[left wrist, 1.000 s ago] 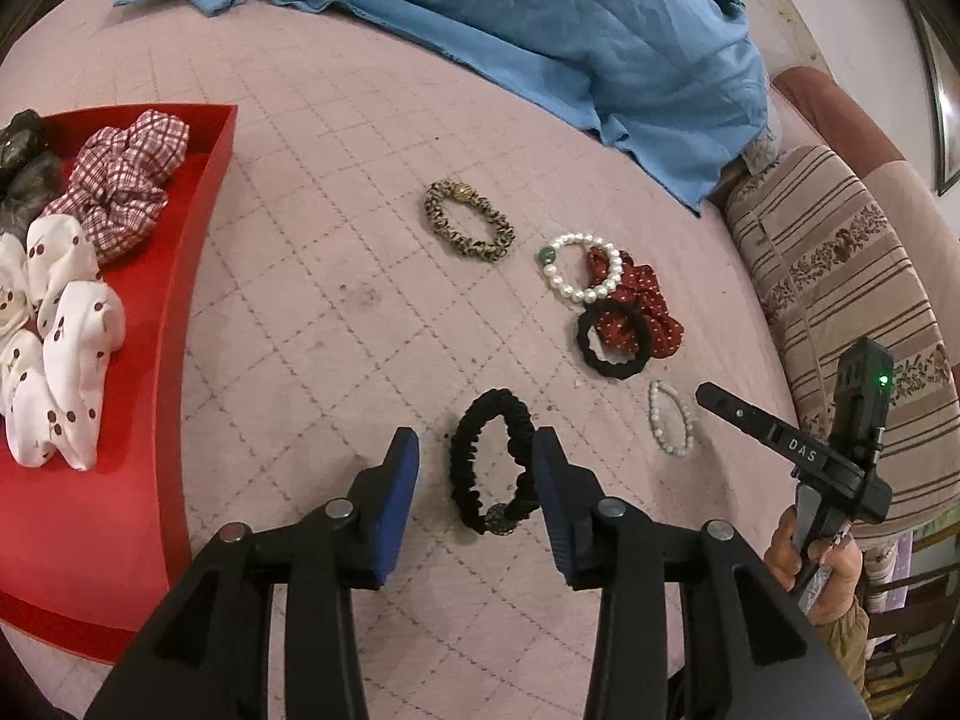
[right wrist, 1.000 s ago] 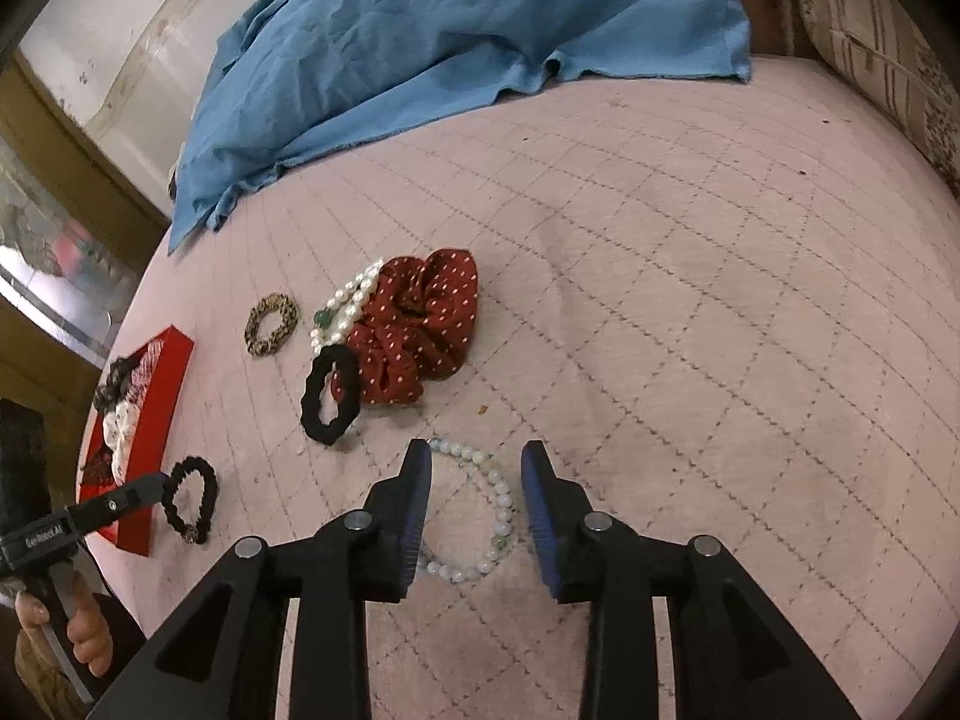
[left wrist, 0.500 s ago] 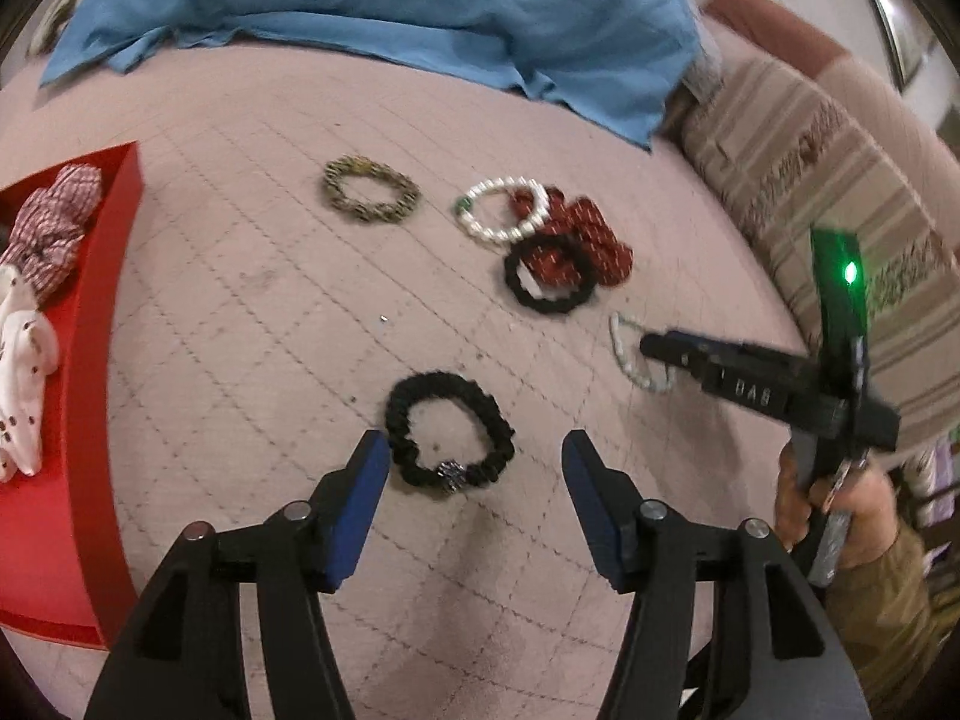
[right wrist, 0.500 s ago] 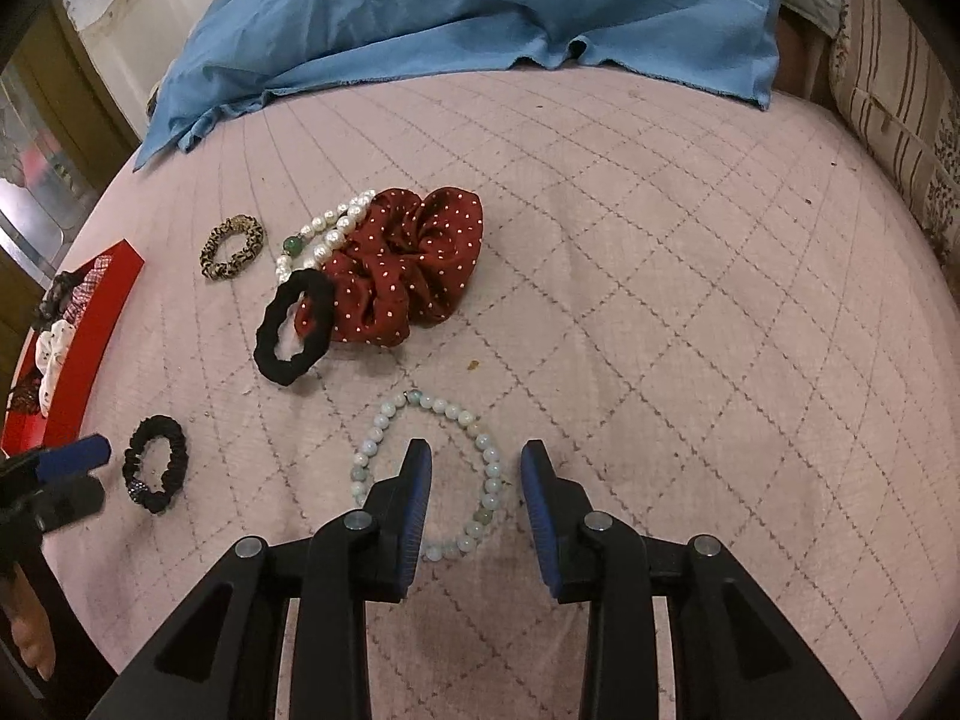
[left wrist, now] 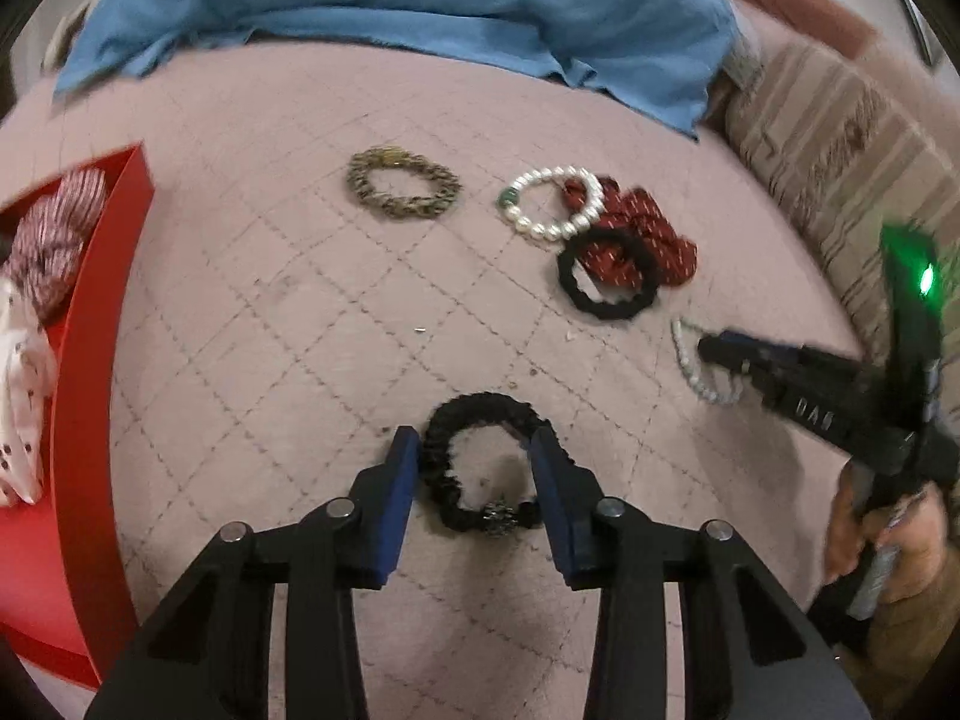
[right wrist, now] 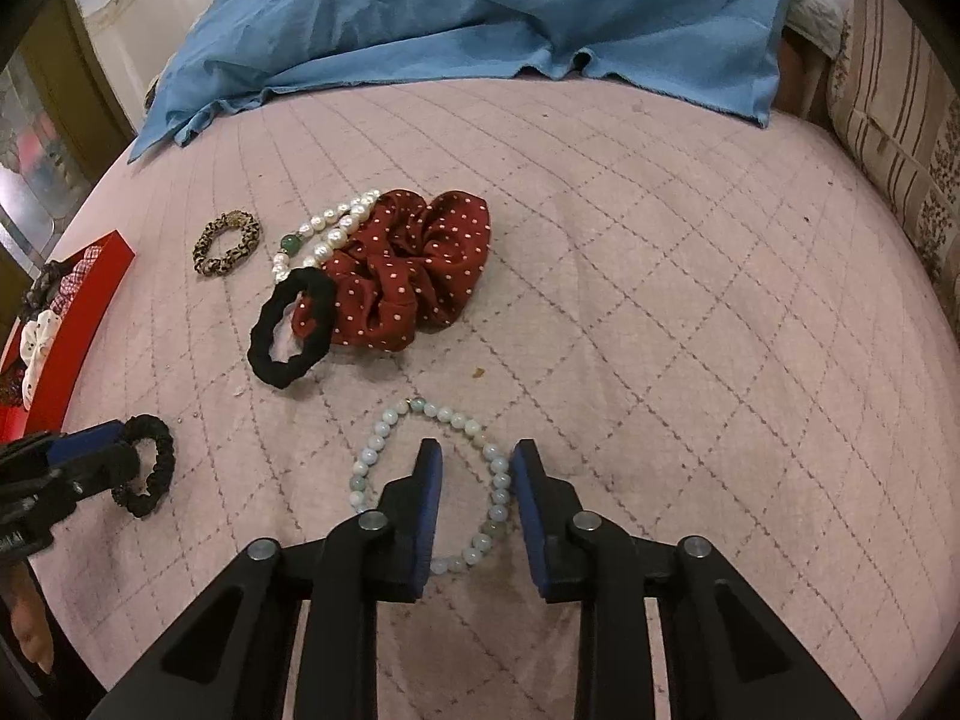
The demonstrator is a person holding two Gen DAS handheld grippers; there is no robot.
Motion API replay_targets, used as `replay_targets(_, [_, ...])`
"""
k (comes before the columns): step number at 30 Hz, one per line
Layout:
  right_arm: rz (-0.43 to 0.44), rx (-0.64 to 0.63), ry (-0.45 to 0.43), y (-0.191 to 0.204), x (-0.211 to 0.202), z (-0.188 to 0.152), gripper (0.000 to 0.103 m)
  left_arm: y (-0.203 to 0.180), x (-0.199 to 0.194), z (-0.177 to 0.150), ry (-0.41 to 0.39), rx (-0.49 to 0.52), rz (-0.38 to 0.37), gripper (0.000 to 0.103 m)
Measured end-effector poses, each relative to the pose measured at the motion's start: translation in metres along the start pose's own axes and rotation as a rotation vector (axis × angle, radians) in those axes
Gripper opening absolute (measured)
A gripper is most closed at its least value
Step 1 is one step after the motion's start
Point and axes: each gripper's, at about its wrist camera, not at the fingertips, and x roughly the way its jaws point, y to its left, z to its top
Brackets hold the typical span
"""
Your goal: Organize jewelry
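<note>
On the pink quilted cover (left wrist: 252,276), the left gripper (left wrist: 474,474) is closing around the ruffled black bracelet (left wrist: 474,468), its blue pads beside the loop's two sides, and the right gripper (right wrist: 477,468) is closing narrowly over one side of the pale round-bead bracelet (right wrist: 372,450). Half a second ago the left jaws stood wider, the bracelet lying free ahead of them.

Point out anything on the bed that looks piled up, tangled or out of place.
One small heap stands out: the pearl bracelet and the black hair tie both lie partly on top of the red dotted scrunchie. The leopard hair tie and the pale bead bracelet lie apart and flat. Nothing looks damaged.
</note>
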Motion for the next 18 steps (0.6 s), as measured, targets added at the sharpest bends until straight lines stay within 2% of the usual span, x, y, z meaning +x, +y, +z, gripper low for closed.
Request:
replay_targets(1, [0.001,-0.003,-0.004,0.001,0.000,0.000,0.018,-0.005,0.000,-0.001,-0.003,0.024,0.017,0.030])
replay_targets(2, [0.010,-0.004,-0.008,0.002,-0.001,0.000,0.008,-0.010,0.000,-0.002,-0.004,0.045,0.029,0.018])
replay_targets(3, [0.025,-0.002,-0.011,0.003,-0.002,0.001,0.007,-0.011,-0.001,-0.002,0.007,0.045,0.011,0.007])
replay_targets(6, [0.071,0.018,-0.032,0.006,-0.007,0.000,0.007,-0.007,-0.013,-0.002,-0.022,0.010,-0.013,0.007])
replay_targets(12, [0.112,0.059,-0.125,0.012,-0.033,-0.008,0.007,0.014,-0.065,-0.004,-0.116,-0.051,-0.073,0.007])
replay_targets(15, [0.120,0.073,-0.162,0.019,-0.046,-0.017,0.007,0.035,-0.095,-0.007,-0.175,-0.082,-0.096,0.007])
replay_targets(18, [0.104,0.058,-0.192,0.033,-0.060,-0.025,0.007,0.065,-0.122,-0.011,-0.225,-0.122,-0.088,0.007])
